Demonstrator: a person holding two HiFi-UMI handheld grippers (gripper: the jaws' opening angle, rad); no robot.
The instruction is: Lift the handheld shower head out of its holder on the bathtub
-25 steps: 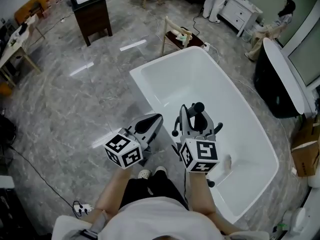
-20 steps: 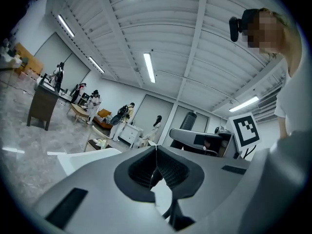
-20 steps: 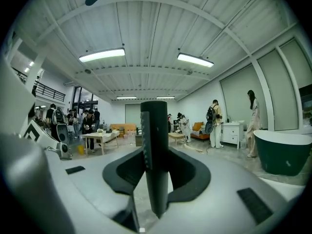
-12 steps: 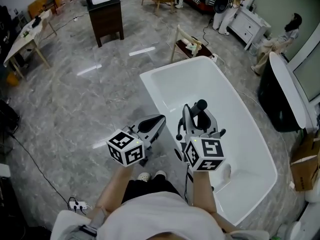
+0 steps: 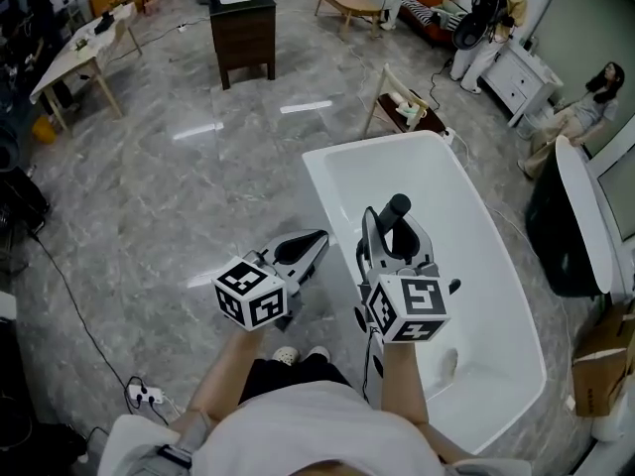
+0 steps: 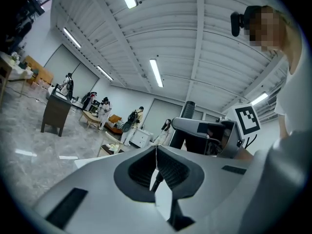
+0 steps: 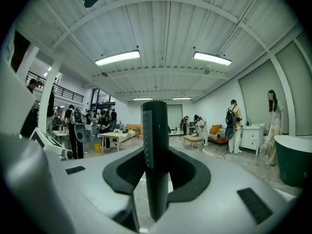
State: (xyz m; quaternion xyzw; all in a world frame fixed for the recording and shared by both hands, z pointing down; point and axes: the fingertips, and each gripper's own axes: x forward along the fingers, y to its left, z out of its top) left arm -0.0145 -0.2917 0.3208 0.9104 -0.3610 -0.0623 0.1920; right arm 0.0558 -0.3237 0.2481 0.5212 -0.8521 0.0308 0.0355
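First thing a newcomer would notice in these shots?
The white bathtub fills the right of the head view, standing on a grey marble floor. Over the tub, the right gripper is closed on a dark, upright shower head handle. The left gripper, beside it over the floor, is shut with nothing between its jaws.

Tub (image 5: 327,181) smooth glossy white; floor (image 5: 169,196) polished grey marbled stone, throwing glare; shower head (image 7: 155,150) matt black with a finely ribbed strip; right gripper (image 5: 395,228) shell smooth matt grey plastic, pads (image 7: 122,172) dark and matt; cabinet (image 5: 243,28) dark wood.
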